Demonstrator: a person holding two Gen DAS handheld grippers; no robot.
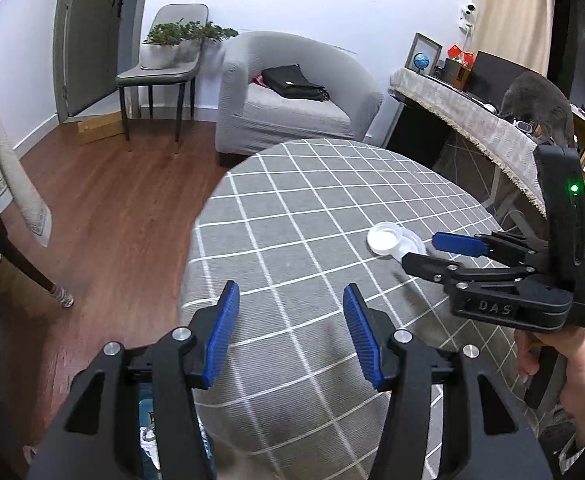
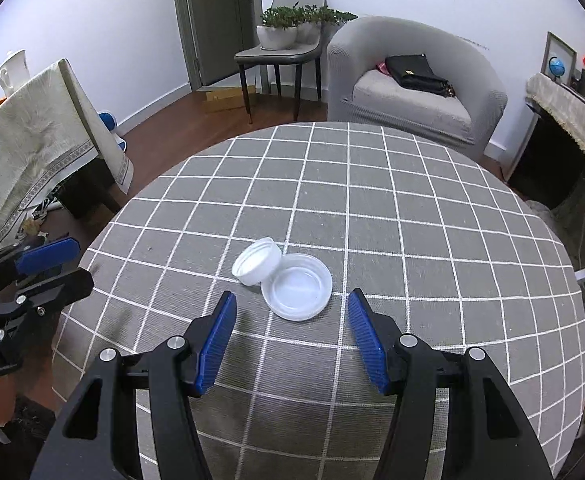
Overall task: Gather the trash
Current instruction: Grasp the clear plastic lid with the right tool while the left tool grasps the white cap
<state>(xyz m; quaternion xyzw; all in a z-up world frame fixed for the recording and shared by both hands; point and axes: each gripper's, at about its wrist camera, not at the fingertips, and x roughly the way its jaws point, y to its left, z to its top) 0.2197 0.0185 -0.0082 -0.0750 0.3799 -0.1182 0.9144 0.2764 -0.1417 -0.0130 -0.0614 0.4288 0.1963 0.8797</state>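
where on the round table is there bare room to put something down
Most of the checked tablecloth is bare: the whole far half toward the grey armchair, and both side edges. The only crowded spot is near the middle, where a small white tub leans on a clear plastic lid, just ahead of the open right gripper. The left gripper hovers open over the near-left edge.

Small cup (image 2: 257, 266) leaning on lid (image 2: 297, 292) – both on table (image 2: 412, 220), armchair (image 2: 412, 92) behind
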